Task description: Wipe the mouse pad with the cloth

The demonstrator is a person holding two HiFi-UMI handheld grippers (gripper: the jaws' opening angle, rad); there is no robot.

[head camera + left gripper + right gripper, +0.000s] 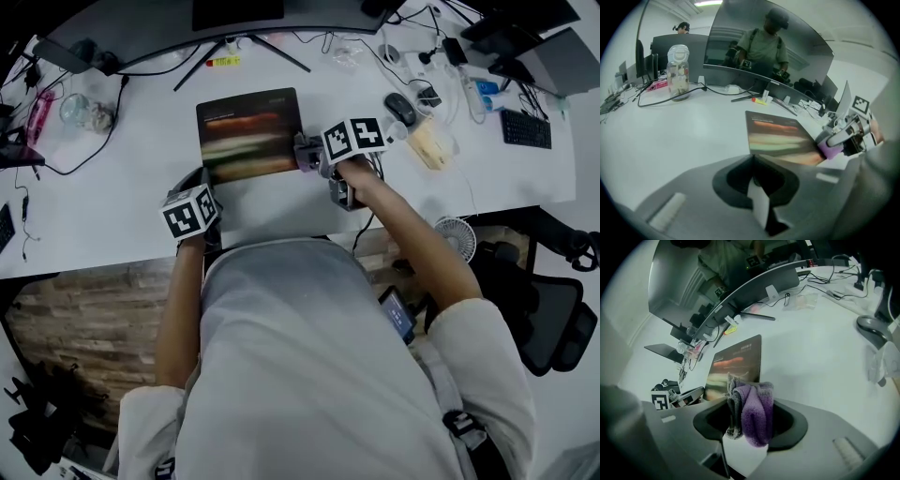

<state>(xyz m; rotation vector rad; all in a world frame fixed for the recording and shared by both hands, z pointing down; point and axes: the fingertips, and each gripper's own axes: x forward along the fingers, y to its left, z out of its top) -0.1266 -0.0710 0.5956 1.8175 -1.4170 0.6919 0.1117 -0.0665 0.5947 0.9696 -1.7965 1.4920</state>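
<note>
The dark mouse pad [248,131] with blurred colour streaks lies flat on the white desk [122,206], in front of the monitor. My right gripper [306,156] is at the pad's near right edge, shut on a bunched purple and grey cloth [752,416]. In the left gripper view that cloth [829,151] touches the pad [780,136] at its right corner. My left gripper [208,187] sits at the pad's near left corner. Its jaws look shut on that corner, which runs into the left gripper [757,187].
A curved monitor [764,51] stands behind the pad on a splayed stand. A glass jar [677,70] and cables are at the far left. A mouse [400,108], a yellowish packet [431,145], a keyboard [525,129] and a small fan [457,234] are to the right.
</note>
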